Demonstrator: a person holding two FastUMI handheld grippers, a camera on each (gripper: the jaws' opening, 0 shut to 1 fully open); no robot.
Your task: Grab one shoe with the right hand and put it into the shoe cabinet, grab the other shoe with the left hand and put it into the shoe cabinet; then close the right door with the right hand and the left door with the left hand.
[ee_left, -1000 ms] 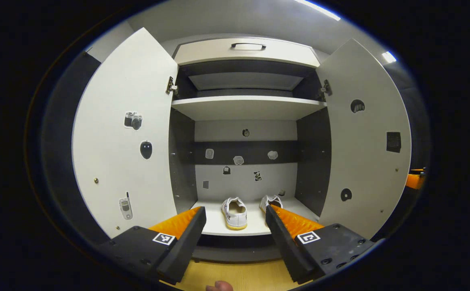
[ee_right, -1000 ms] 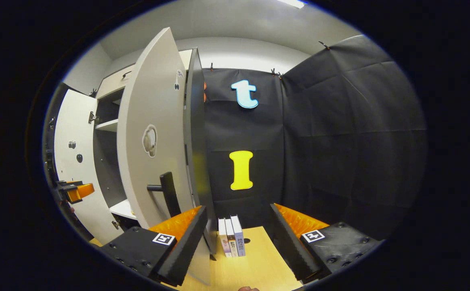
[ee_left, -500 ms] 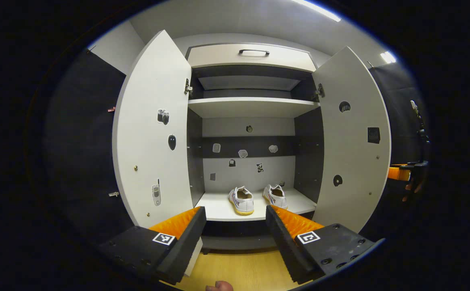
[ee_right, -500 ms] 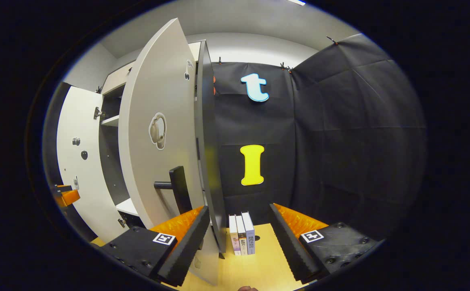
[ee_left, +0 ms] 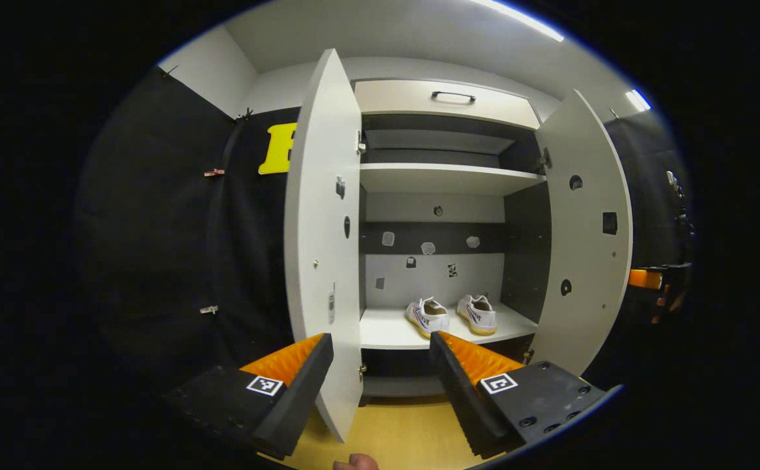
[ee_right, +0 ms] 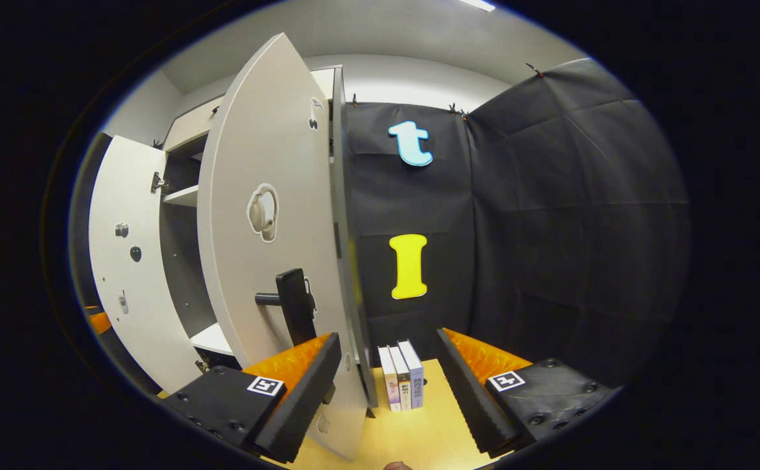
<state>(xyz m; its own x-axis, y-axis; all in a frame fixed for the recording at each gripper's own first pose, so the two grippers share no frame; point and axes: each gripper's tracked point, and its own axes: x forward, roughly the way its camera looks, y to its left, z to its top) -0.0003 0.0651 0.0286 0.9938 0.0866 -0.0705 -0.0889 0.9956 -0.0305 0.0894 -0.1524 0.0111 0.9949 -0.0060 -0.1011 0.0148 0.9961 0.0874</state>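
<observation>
The shoe cabinet [ee_left: 445, 171] stands wide open in front of me, and both shoes already sit on its bottom shelf [ee_left: 386, 329], so by my reckoning only the doors are left.

The right door [ee_right: 269, 261] is what my right hand-held gripper [ee_right: 386, 385] is up against: I see its outer face, with the dark handle [ee_right: 292, 303] just above my near finger and the door's free edge running down between my two fingers. The jaws are spread and grasp nothing. The risk here is that I push with the edge caught between the fingers, so the door binds or scrapes instead of swinging, or that I snag the handle and tug the door outward again.

The left door [ee_left: 321, 248] shows edge-on in the left gripper view, its lower corner reaching down between the fingers of my left hand-held gripper [ee_left: 380, 385], which is also released and empty. If I swing it before the right door is home, the two could meet at the middle and leave a gap.

The left shoe [ee_left: 427, 317] and right shoe [ee_left: 478, 313] lie side by side, near but apart, heels toward me, near the shelf's front. If a heel overhangs, a closing door would knock it; I cannot tell from here.

The books [ee_right: 401, 384] stand on the worktop [ee_right: 426, 431] just beside the right door's foot, within reach of a careless sweep.
</observation>
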